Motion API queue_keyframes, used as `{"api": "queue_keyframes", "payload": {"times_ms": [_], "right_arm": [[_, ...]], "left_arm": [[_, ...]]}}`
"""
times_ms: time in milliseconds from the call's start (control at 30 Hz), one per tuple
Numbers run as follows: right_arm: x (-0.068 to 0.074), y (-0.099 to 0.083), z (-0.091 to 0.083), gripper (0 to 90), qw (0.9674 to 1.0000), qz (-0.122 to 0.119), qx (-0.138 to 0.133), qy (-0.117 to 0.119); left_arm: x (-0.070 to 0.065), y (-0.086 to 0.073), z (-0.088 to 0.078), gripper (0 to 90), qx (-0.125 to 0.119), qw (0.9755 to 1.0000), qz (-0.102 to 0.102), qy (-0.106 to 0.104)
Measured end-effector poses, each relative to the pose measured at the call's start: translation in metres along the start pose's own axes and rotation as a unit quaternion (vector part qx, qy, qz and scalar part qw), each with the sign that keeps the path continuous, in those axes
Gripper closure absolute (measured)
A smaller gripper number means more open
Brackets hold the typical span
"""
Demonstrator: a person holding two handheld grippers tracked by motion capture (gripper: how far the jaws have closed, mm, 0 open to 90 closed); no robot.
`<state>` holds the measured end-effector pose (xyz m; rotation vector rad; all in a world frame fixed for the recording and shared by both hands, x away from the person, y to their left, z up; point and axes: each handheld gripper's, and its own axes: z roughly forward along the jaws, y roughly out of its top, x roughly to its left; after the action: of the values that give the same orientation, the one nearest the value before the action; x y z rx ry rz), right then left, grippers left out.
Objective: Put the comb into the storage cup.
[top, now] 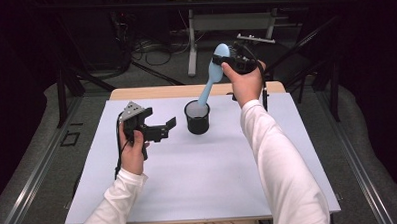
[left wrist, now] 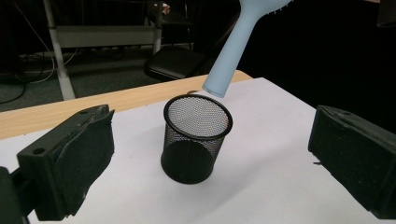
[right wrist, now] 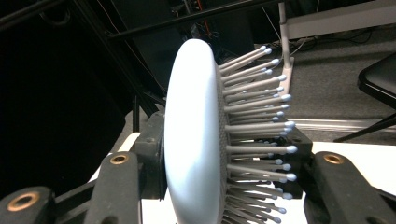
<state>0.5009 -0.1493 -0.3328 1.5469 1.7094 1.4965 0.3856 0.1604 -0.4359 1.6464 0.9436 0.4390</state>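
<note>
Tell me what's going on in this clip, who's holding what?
A person works at a white table with a gripper in each hand. The right gripper is clamped on the head of a light blue hairbrush, held up at a slant with the handle end just above the rim of a black mesh cup. The left gripper hangs open beside the cup, holding nothing. The brush is not yet in the cup.

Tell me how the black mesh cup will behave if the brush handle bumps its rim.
The mesh cup is probably light: thin wire mesh, apparently empty. Standing free and upright on the white mat, it would likely slide or tip. The hairbrush handle looks stiff, so it would pass a knock straight on.
</note>
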Motion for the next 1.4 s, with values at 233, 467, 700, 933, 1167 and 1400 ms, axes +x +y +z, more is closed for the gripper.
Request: {"api": "queue_keyframes", "payload": {"times_ms": [233, 467, 700, 933, 1167, 1400], "right_arm": [[0.004, -0.005, 0.003, 47.9, 0.9999, -0.010, 0.003, 0.000], [0.009, -0.010, 0.007, 47.9, 0.9995, -0.030, -0.003, -0.004], [0.013, -0.013, 0.009, 47.9, 0.9993, -0.037, -0.007, -0.005], [0.017, -0.017, 0.014, 47.9, 0.9987, -0.050, -0.005, -0.005], [0.019, -0.019, 0.017, 47.9, 0.9984, -0.055, -0.005, -0.006], [0.020, -0.022, 0.019, 47.9, 0.9982, -0.060, -0.004, -0.008]], "left_arm": [[0.000, 0.000, 0.001, 0.4, 0.001, 1.0000, -0.001, 0.000], [0.001, 0.001, -0.001, 0.4, -0.002, 1.0000, -0.002, 0.002], [0.002, 0.000, -0.003, 0.4, -0.002, 1.0000, -0.002, 0.005], [0.004, -0.001, -0.005, 0.4, -0.001, 0.9999, -0.004, 0.009], [0.005, -0.001, -0.007, 0.4, -0.003, 0.9999, -0.005, 0.012], [0.006, -0.001, -0.007, 0.4, -0.003, 0.9999, -0.005, 0.012]]}}
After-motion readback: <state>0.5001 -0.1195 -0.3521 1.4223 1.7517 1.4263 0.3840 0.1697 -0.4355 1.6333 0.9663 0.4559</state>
